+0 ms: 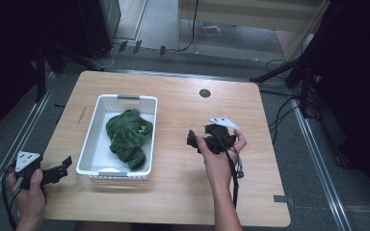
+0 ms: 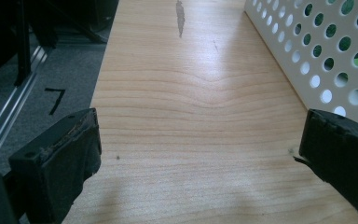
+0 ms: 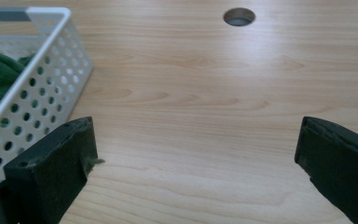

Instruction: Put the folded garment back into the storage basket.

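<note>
On the light wooden table [image 1: 183, 192] sits a white perforated plastic basket [image 1: 150, 126], left of centre, and a crumpled dark green cloth [image 1: 127, 137] lies bunched inside it, with a small bright green patch showing on its right side. The left gripper [image 1: 66, 163] is down at the near left corner of the table, just beside the basket's left wall, held in the person's left hand [image 1: 29, 192]. Its jaws stand wide apart, nothing between them but bare wood, and the basket's holed wall [image 2: 335, 60] runs along the right of the left gripper view. Over on the right, the right gripper [image 1: 191, 139] is held above the middle of the table in the right hand [image 1: 217, 161], its jaws pointing left towards the basket, a little way off it. Its jaws are spread wide too, gripping nothing. In the right gripper view the basket's corner [image 3: 51, 70] and the cloth [image 3: 0, 74] show at the left, and a round cable hole [image 3: 239, 16] sits far across the table.
</note>
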`<state>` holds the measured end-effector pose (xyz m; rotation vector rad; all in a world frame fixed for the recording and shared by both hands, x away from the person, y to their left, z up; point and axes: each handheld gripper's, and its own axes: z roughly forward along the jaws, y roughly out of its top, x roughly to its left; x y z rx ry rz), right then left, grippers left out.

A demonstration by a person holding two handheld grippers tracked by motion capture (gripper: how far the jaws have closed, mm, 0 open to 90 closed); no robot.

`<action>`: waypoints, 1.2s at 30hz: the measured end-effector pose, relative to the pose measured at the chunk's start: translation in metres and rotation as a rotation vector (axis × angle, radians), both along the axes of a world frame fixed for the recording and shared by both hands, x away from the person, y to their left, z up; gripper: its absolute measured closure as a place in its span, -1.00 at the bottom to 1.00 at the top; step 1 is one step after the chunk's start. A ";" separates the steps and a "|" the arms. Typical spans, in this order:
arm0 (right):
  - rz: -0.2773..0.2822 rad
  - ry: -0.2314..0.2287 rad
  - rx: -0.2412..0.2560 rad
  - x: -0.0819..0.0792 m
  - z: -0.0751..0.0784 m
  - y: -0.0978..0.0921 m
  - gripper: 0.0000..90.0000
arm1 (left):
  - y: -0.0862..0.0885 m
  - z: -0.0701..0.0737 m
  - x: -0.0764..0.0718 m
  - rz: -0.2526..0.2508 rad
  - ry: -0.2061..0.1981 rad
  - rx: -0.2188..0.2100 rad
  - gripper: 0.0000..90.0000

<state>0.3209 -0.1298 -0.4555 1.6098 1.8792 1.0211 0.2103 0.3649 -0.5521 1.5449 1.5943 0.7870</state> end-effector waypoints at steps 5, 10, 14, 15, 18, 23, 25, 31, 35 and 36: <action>-0.025 0.012 -0.002 -0.008 -0.013 -0.023 -1.00 | 0.000 0.000 0.000 0.001 -0.004 0.001 -1.00; -0.053 0.019 0.003 -0.016 -0.026 -0.048 -1.00 | 0.000 0.000 0.000 0.002 -0.003 -0.004 -1.00; -0.068 0.015 0.014 -0.022 -0.032 -0.066 -1.00 | 0.001 0.000 0.000 0.003 -0.001 -0.009 -1.00; -0.069 0.012 0.012 -0.024 -0.033 -0.070 -1.00 | 0.001 0.000 -0.001 0.003 -0.002 -0.011 -1.00; -0.064 0.007 -0.001 -0.028 -0.040 -0.081 -1.00 | 0.001 0.000 -0.001 0.003 -0.002 -0.012 -1.00; -0.061 0.006 -0.022 -0.036 -0.054 -0.097 -1.00 | 0.001 0.000 -0.001 0.006 -0.004 -0.015 -1.00; -0.065 0.005 -0.028 -0.040 -0.059 -0.103 -1.00 | 0.001 0.000 -0.001 0.006 -0.004 -0.014 -1.00; -0.094 0.001 -0.019 -0.050 -0.073 -0.122 -1.00 | 0.001 0.000 -0.001 0.008 -0.002 -0.015 -1.00; -0.113 -0.012 -0.009 -0.055 -0.079 -0.135 -1.00 | 0.001 0.000 -0.001 0.010 -0.001 -0.016 -1.00; -0.117 -0.017 -0.007 -0.057 -0.080 -0.138 -1.00 | 0.001 0.000 -0.001 0.011 -0.002 -0.016 -1.00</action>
